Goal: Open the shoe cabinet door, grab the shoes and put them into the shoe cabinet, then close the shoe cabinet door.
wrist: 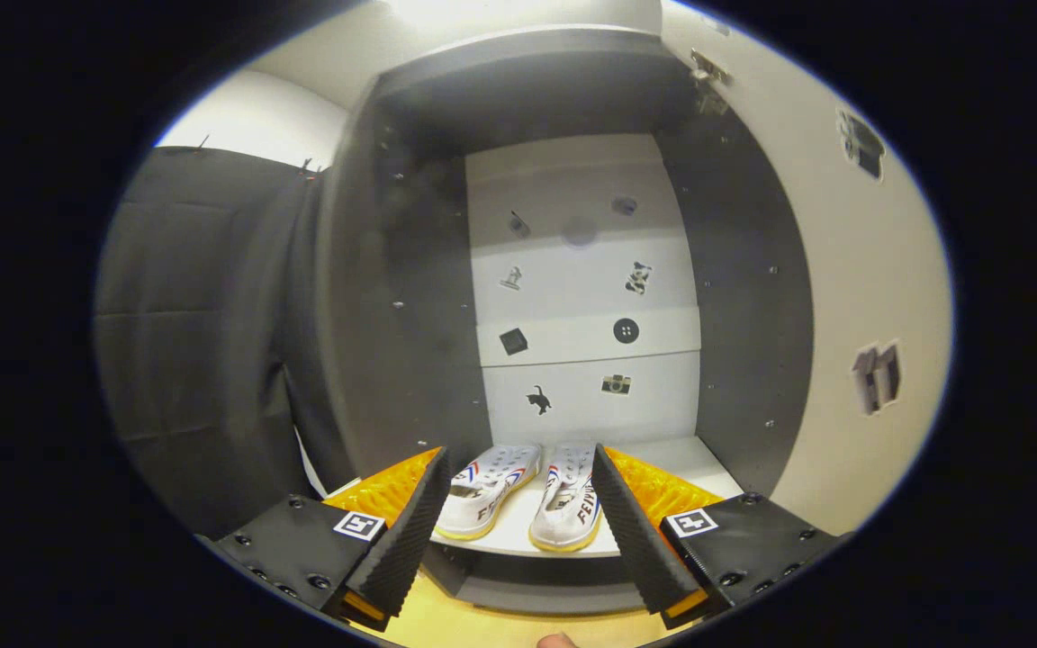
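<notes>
Gripper (pixel 518 513) fingers spread apart, holding nothing, just in front of the cabinet (pixel 392 297). 2 shoes (pixel 523 495) sit side by side on the bottom shelf (pixel 689 463), seen between the fingers, toes toward the gripper. Door (pixel 861 297) swung open on the right. Small stickers (pixel 572 337) on the far back panel.

Strong glare is seen above the shoe cabinet (pixel 563 81); its dark side walls are left dim. Straight edges are bowed by fisheye distortion. The shoes (pixel 523 493) are rendered sharp, evenly lit.
</notes>
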